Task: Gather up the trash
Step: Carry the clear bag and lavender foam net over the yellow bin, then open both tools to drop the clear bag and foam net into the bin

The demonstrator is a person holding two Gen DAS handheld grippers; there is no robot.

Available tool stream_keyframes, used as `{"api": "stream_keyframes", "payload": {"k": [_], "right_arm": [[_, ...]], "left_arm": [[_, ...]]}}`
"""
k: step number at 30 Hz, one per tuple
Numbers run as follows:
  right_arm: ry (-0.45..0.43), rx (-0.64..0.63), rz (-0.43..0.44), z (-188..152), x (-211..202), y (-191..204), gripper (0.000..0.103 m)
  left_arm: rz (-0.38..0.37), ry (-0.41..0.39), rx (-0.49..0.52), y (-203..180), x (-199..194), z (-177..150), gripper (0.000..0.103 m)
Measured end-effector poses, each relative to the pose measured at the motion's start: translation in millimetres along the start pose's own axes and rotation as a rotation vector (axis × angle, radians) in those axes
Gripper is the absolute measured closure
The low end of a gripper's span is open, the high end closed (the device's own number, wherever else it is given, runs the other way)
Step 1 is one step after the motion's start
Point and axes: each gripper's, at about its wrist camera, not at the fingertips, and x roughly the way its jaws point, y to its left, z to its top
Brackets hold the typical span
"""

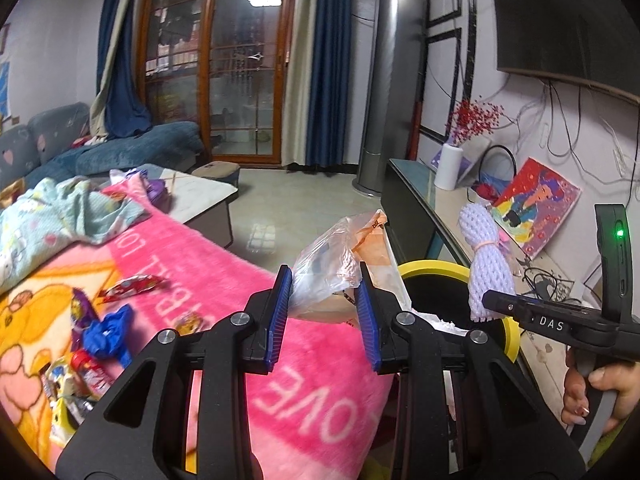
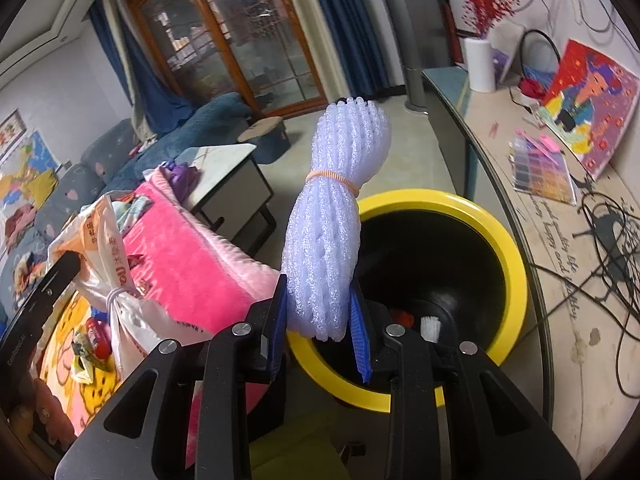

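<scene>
While both hands hang by the yellow-rimmed bin [image 2: 440, 208], the left tongs [image 1: 324, 312] are clamped on a crumpled plastic bag [image 1: 332, 264] over the pink blanket [image 1: 208, 256], and the right tongs [image 2: 320, 320] pinch a white foam net bundle [image 2: 340, 200] right above the bin's edge.

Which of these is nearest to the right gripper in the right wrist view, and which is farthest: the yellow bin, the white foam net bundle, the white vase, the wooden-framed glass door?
1. White foam net bundle: clamped in the right gripper.
2. Yellow bin: just beyond and below, to the right.
3. White vase: farther back on the counter, upper right.
4. Wooden-framed glass door: across the room, upper left.
</scene>
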Motion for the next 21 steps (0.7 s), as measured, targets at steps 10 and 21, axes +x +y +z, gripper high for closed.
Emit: {"api": "stream_keyframes", "payload": {"k": [10,21], "right_arm": [[0.051,0.061,-0.039,-7,10,-27,0.076],[0.083,0.126,-0.07,-12,21,-53,0.075]], "left_arm": [[0.0,0.022,0.079,-36,38,1,0.078],[0.02,0.047,0.137,-65,85,5,0.077]]}}
